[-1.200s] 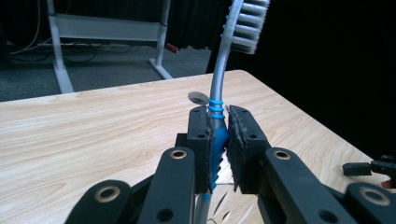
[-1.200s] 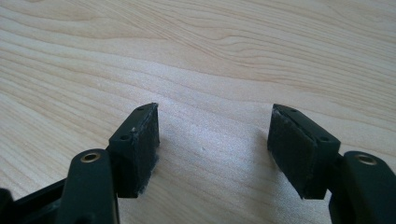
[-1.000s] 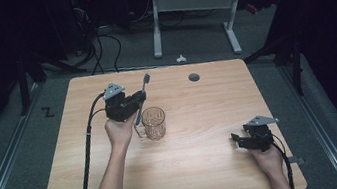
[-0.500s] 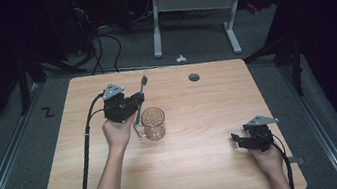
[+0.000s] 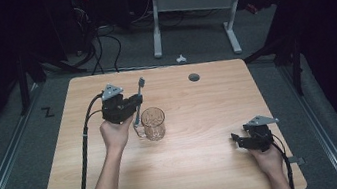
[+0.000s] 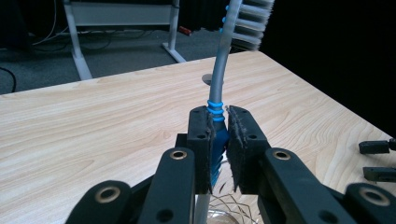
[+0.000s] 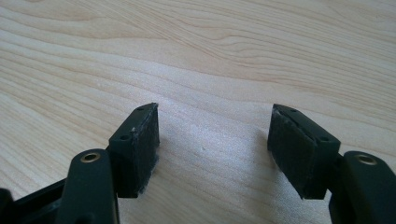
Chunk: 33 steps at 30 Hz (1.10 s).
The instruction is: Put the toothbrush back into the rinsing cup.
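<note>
While the left gripper (image 6: 219, 140) clamps the toothbrush (image 6: 223, 70) above the glass (image 5: 153, 123), the right gripper (image 7: 212, 149) rests open.

toothbrush (image 6: 219, 88): grey handle, blue grip rings, white bristles; tilted, head up and away from the glass, handle end just above the glass rim
glass (image 5: 153, 123): clear, patterned, upright, near the table's middle

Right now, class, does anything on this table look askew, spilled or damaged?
Nothing stands out. The left gripper clamps a toothbrush above the upright, unspilled glass; the right gripper rests open on the table.
</note>
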Each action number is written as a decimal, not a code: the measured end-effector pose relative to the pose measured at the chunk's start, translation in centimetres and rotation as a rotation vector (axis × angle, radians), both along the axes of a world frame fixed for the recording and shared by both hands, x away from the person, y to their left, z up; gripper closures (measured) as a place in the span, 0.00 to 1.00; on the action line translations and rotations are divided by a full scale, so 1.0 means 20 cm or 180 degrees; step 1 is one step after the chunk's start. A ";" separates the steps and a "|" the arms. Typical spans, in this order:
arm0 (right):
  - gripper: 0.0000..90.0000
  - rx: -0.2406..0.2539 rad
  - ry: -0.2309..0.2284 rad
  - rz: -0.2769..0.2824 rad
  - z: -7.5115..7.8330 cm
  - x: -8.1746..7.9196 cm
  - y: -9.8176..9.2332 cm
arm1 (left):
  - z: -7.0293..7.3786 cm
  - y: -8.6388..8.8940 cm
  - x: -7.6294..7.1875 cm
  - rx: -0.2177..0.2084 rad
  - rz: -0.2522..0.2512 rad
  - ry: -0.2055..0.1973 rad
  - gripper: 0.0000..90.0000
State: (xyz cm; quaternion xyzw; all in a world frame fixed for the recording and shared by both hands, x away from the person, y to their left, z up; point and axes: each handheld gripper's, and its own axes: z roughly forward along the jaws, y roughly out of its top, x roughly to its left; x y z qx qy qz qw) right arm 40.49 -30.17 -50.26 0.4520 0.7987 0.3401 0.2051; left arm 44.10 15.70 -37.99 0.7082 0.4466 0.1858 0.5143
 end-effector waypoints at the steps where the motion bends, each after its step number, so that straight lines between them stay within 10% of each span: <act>1: 0.38 0.0000 0.0000 0.0000 0.00 0.00 0.00 | 0.00 0.00 0.00 0.0003 -0.0002 0.0004 0.89; 33: 0.38 0.0000 0.0000 0.0000 0.00 0.00 0.00 | -0.02 0.08 -0.05 -0.0030 0.0056 0.0061 0.89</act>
